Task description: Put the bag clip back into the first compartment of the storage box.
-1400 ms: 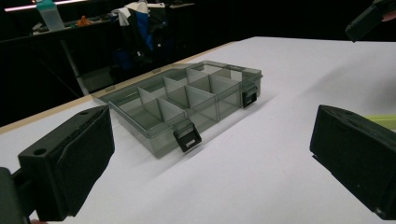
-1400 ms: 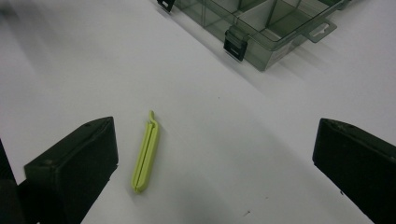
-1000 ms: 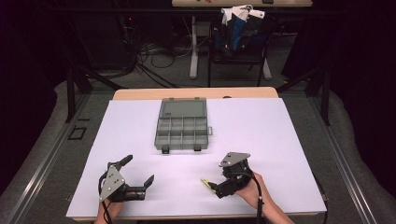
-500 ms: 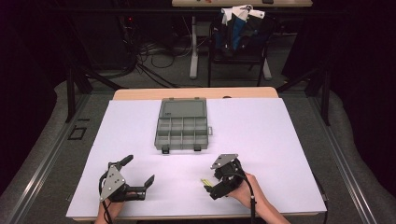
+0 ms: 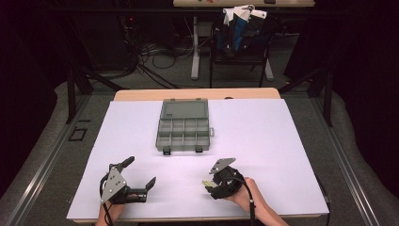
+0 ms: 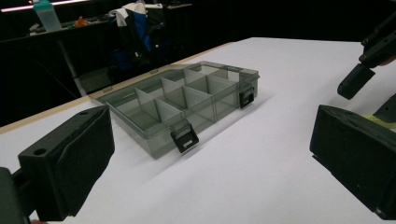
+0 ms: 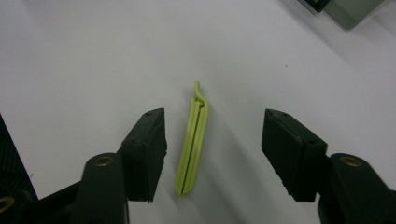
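The left gripper (image 5: 141, 181) rests near the table's (image 5: 282, 141) front edge, jaws wide with nothing between them; its hand (image 5: 112, 211) is mostly cut off by the frame. Behind, mid-table, sits the box (image 5: 182, 126), lid open, its compartments too dim to read from above. To the right, the right gripper (image 7: 212, 156) points down over a green clip (image 7: 192, 144) lying flat on the table; its jaws have just been closing, the clip lies between them, and neither pad touches it. From above the gripper hides most of the clip.
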